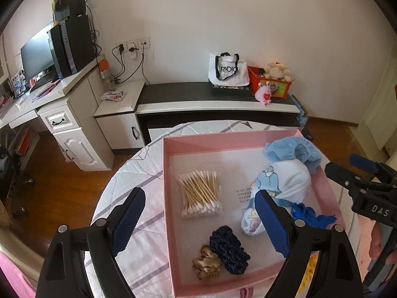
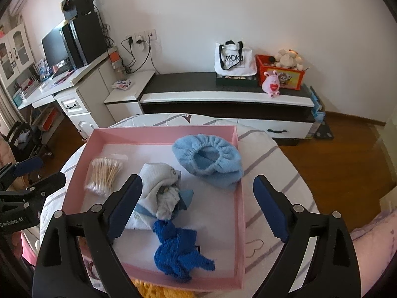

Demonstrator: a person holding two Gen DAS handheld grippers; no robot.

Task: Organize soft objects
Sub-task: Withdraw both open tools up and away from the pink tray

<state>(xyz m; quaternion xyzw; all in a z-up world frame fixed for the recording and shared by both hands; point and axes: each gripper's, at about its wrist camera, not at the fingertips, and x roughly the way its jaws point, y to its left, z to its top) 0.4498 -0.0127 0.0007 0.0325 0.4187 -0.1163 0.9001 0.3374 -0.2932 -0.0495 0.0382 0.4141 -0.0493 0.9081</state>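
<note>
A shallow pink box [image 1: 213,140] [image 2: 163,132] lies on a round table with a striped white cloth. Inside it are a pack of cotton swabs [image 1: 200,193] [image 2: 104,172], a dark navy scrunchie [image 1: 229,249], a tan scrunchie [image 1: 206,265], a pale printed cloth bundle [image 1: 285,181] [image 2: 158,186], a light blue fluffy cap [image 1: 297,150] [image 2: 208,157] and a royal blue yarn piece [image 1: 311,214] [image 2: 176,250]. My left gripper [image 1: 201,219] hovers open above the box's left part, holding nothing. My right gripper [image 2: 196,207] hovers open over the right part, also with nothing between its fingers.
A low black and white cabinet [image 1: 211,104] [image 2: 223,96] stands behind the table with a white tote bag [image 1: 227,70], an orange box of plush toys [image 1: 270,79] and a pink plush [image 2: 271,87]. A desk with a monitor [image 1: 37,57] is at the left. Wooden floor surrounds the table.
</note>
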